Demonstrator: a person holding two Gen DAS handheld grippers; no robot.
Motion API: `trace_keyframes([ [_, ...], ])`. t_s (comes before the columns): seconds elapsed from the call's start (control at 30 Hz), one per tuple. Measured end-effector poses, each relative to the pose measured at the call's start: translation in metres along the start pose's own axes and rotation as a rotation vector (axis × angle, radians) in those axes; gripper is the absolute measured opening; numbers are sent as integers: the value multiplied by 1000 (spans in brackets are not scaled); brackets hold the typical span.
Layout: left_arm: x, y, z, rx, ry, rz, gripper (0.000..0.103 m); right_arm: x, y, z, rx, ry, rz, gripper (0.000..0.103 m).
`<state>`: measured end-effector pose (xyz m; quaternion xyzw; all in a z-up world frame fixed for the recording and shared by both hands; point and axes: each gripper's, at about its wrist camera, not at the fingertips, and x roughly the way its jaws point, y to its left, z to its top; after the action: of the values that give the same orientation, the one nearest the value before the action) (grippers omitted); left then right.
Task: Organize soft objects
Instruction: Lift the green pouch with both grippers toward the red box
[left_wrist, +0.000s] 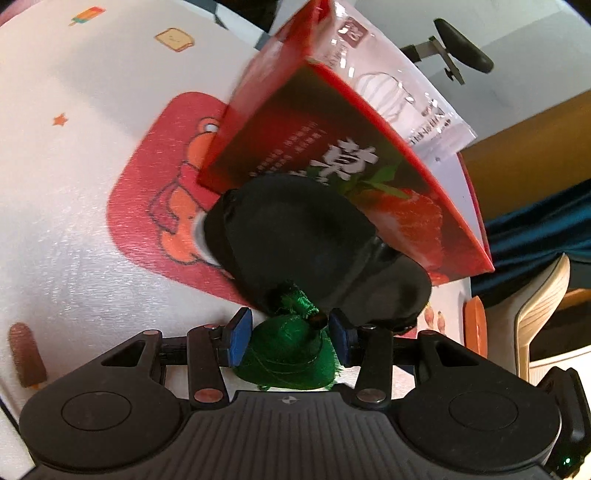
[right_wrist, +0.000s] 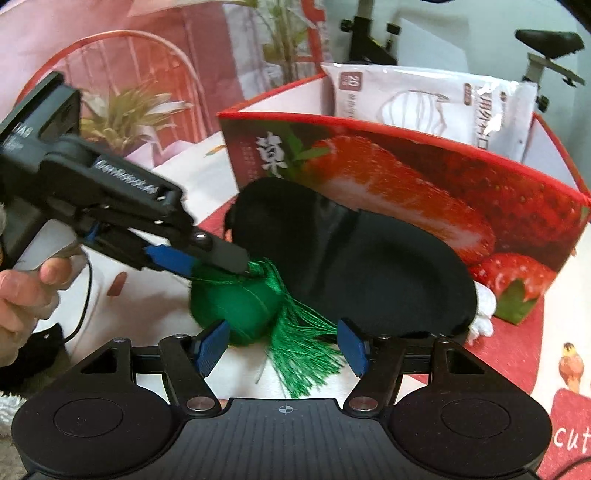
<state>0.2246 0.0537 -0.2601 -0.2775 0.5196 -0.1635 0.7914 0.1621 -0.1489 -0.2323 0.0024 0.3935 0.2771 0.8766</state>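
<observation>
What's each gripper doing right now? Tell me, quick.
Left gripper: closed on the green pouch.
Right gripper: open, with the pouch and its tassel between the jaws, not clamped.

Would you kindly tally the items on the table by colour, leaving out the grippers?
Green: 1, the satin tasselled pouch
Black: 1, the soft fabric eye mask
Red: 1, the strawberry-printed cardboard box
White: 1, the plastic packet standing in the box
Total: 4
</observation>
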Motion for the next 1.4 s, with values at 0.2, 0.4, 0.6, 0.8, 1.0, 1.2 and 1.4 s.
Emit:
trace_keyframes([
  [0.2,8,-24,-3,63,17,-8,47,2,-3,-3,22,19,26,62],
  [0.4,15,-50,-12,136,28,-46,47,5,0,-11,8,66,66,63],
  [0.6,15,-57,-19,129,26,-90,47,7,-2,-11,24,67,72,61],
  [0.8,-4,-36,-17,57,-23,-55,48,4,-8,-14,51,60,81,61],
  [1.0,4,-23,-19,-6,9,-34,49,0,-12,-14,80,52,71,60],
  [1.2,19,-40,-26,35,46,-64,48,-2,-10,-12,73,42,67,50],
  [1.4,31,-55,-30,104,69,-79,42,-3,-10,-10,70,40,63,47],
])
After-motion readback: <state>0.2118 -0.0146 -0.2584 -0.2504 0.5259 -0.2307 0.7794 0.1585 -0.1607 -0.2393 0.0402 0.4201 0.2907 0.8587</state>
